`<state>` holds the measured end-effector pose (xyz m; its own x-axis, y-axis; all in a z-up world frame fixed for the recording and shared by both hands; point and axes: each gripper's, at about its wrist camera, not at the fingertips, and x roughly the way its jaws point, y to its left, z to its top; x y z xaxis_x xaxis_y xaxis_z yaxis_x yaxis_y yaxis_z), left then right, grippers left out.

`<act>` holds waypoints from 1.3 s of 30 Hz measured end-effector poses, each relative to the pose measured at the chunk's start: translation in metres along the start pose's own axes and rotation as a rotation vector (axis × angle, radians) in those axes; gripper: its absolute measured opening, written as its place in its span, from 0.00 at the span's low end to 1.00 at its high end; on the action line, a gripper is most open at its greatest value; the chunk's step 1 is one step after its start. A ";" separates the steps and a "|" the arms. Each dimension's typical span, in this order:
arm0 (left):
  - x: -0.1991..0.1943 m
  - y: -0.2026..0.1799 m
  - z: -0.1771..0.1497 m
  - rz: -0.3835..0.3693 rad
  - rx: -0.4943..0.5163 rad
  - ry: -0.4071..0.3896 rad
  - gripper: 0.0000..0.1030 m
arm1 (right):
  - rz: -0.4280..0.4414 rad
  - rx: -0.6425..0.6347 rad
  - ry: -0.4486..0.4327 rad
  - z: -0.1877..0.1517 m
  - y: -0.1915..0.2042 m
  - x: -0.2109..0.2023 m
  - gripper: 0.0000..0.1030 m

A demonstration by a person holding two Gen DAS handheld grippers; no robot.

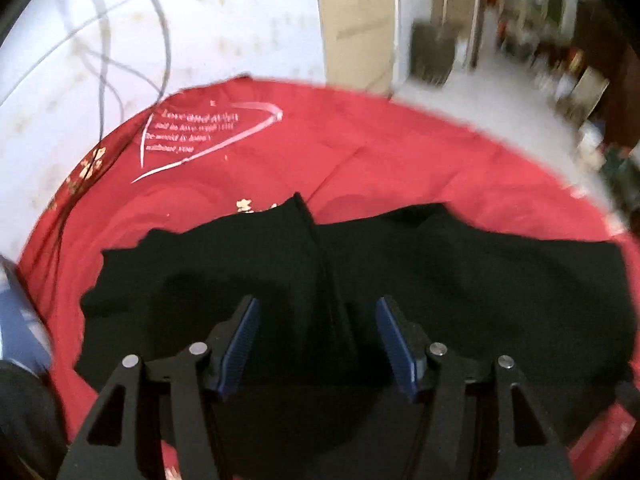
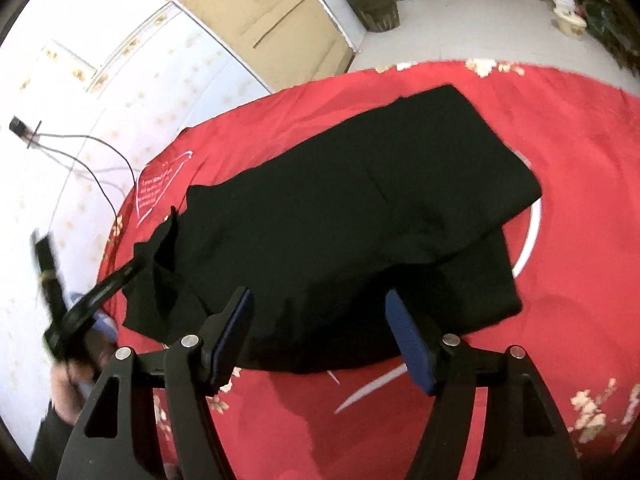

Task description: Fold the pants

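My left claw (image 1: 318, 312) hangs with jaws spread wide and empty over the black pants (image 1: 360, 280); my right claw (image 2: 320, 312) is likewise agape, holding nothing, above their near edge. The pants (image 2: 360, 220) lie partly folded on the red cloth (image 2: 560, 320) over the worktop. They look soft, light and limp, so I'd pinch a doubled edge or corner, not the flat middle.

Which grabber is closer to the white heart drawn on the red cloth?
Probably left. The left gripper hangs open above the black pants, the white heart just beyond. The right gripper, also open, sees the heart across the pants.
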<state>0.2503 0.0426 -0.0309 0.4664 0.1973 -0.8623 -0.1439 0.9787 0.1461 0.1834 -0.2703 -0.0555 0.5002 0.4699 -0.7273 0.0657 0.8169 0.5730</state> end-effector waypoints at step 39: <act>0.020 0.194 -0.071 -0.132 -0.281 -0.101 0.65 | 0.047 -0.078 0.068 -0.011 0.010 0.017 0.66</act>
<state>0.1695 0.2328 -0.0540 0.5795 0.0878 -0.8102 -0.3047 0.9454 -0.1154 0.1837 -0.2501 -0.0663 0.4411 0.5274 -0.7261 -0.0253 0.8161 0.5774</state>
